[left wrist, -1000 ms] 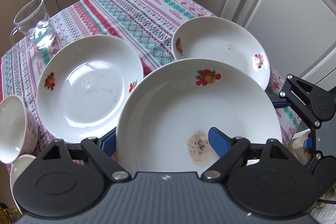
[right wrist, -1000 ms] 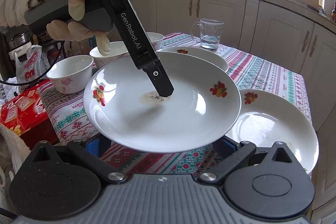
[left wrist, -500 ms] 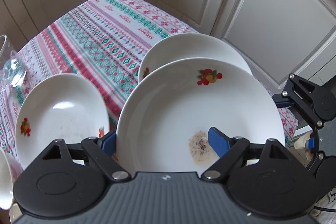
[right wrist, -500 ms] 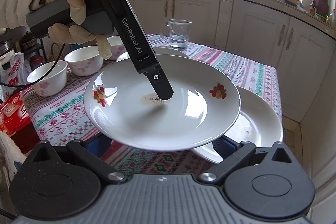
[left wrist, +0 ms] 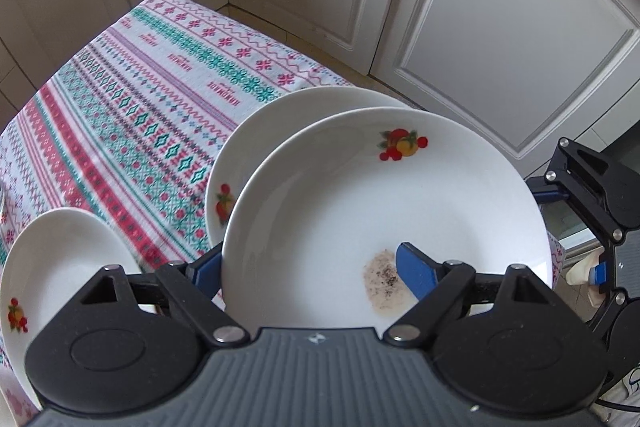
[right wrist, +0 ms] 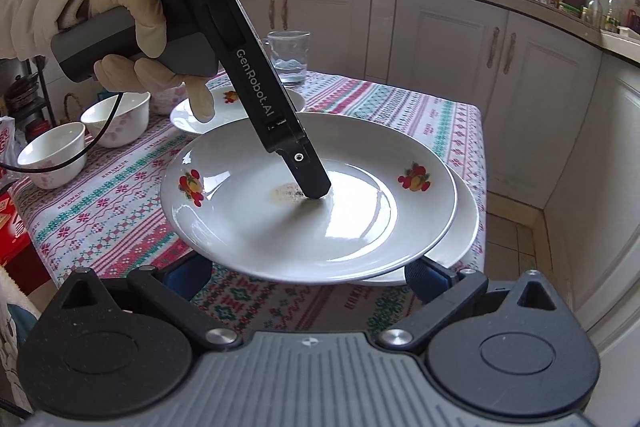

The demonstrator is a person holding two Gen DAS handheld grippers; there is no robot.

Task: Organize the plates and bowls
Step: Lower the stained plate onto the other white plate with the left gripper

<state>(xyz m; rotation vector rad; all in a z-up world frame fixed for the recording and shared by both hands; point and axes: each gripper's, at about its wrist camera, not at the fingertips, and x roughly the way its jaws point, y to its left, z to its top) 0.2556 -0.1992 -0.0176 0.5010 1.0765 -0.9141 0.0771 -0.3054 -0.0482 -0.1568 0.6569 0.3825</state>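
Observation:
My left gripper [left wrist: 308, 263] is shut on a white fruit-patterned plate [left wrist: 360, 211] with a brown crumb stain. One blue pad [left wrist: 416, 267] presses on the plate's top and the other sits under its rim. In the right wrist view the held plate [right wrist: 280, 227] hovers, slightly tilted, over a second plate [right wrist: 464, 227] lying at the table's corner, and the left gripper [right wrist: 316, 187] reaches down onto it. That lower plate [left wrist: 256, 147] shows behind the held one. My right gripper [right wrist: 306, 277] is open, its pads spread just below the held plate's near rim.
A third plate [right wrist: 224, 107] lies further back, seen also as the plate [left wrist: 52, 267] at the left. Two white bowls [right wrist: 52, 155] [right wrist: 116, 119] stand at the left and a glass mug [right wrist: 288, 55] at the back. Cabinets [left wrist: 500, 39] surround the patterned tablecloth [left wrist: 152, 115].
The left gripper carried the stained plate sideways until it hangs over the plate at the table's corner. The glass and bowl slid out of the left view. The right gripper followed alongside.

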